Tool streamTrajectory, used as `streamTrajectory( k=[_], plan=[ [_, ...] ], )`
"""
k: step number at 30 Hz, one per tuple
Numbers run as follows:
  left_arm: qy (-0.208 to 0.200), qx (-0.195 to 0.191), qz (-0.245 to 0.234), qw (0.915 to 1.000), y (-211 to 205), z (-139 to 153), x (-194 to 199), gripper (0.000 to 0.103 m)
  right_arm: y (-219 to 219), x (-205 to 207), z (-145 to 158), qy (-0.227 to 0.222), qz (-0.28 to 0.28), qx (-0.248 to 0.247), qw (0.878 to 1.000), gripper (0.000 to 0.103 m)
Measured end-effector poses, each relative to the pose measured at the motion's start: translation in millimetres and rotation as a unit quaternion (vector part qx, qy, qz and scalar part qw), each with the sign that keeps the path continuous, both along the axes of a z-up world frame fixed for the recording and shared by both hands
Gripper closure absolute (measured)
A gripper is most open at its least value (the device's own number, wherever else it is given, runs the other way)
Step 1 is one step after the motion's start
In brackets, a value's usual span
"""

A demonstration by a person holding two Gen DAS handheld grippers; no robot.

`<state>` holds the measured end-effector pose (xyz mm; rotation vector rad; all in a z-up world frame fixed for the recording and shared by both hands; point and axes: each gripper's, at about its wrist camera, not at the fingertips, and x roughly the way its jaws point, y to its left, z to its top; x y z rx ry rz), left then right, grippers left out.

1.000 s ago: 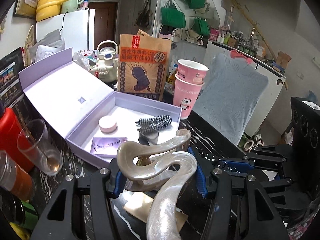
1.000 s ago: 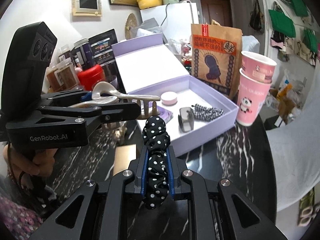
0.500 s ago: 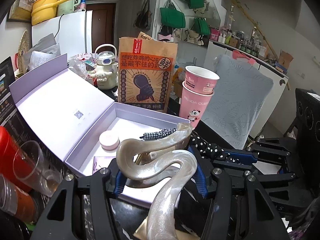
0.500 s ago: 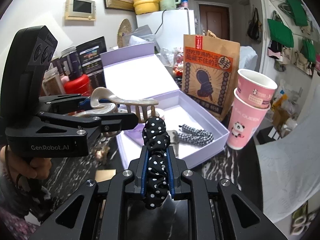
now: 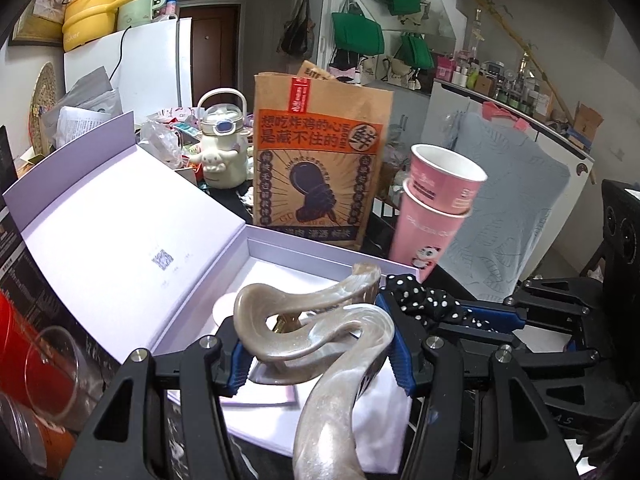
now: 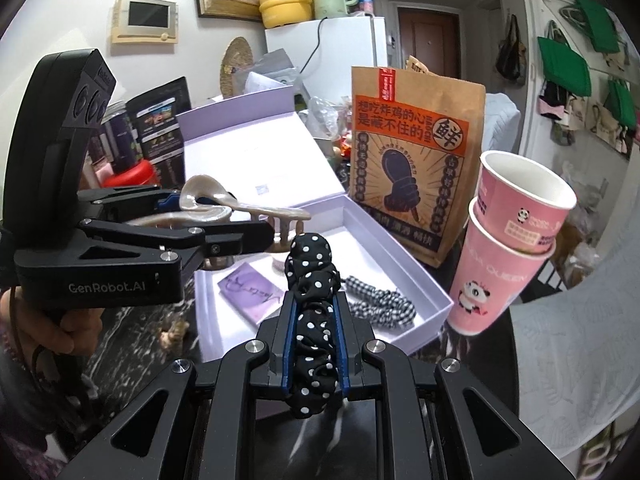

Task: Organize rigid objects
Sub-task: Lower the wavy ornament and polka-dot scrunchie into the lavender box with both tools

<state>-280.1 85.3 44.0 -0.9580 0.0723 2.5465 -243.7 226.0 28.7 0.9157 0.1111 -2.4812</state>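
Pearl hair claw (image 5: 316, 332) sits clamped between the fingers of the left gripper (image 5: 318, 350), held above the near end of the open lilac box (image 5: 332, 246); from the right wrist view the same claw (image 6: 224, 208) hangs over the box's left side, teeth pointing down. Right gripper (image 6: 314, 320) is closed on a black polka-dot scrunchie (image 6: 312, 280), which bulges up past the fingertips and hovers over the box's near edge. In the left wrist view that scrunchie (image 5: 424, 300) lies just beside the claw, to its right.

Inside the box (image 6: 404, 268) lie a black-and-white checked scrunchie (image 6: 380, 304) towards the right, a purple card (image 6: 250, 290) on the left, and a small pink round item (image 5: 224, 308) largely hidden behind the claw. The lid (image 5: 120, 240) stands tilted back. Behind the box stands a brown paper bag (image 5: 320, 160) with orange print, and two stacked pink paper cups (image 5: 432, 216) stand just right of it on the dark marbled table (image 6: 132, 328).
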Motion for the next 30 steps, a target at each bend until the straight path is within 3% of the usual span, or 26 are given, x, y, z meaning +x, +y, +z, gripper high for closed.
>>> streamTrajectory(
  k=[16, 30],
  plan=[
    [0.007, -0.040, 0.032, 0.9986, -7.1, -7.4, -55.6, 0.048, -6.5, -53.4, -1.7, 0.006, -0.013, 0.031, 0.999, 0.086],
    [-0.024, -0.050, 0.054, 0.9970, -15.6, -33.7, -82.5, 0.048, -16.2, -78.7, -22.9, -0.019, -0.012, 0.039, 0.999, 0.086]
  ],
)
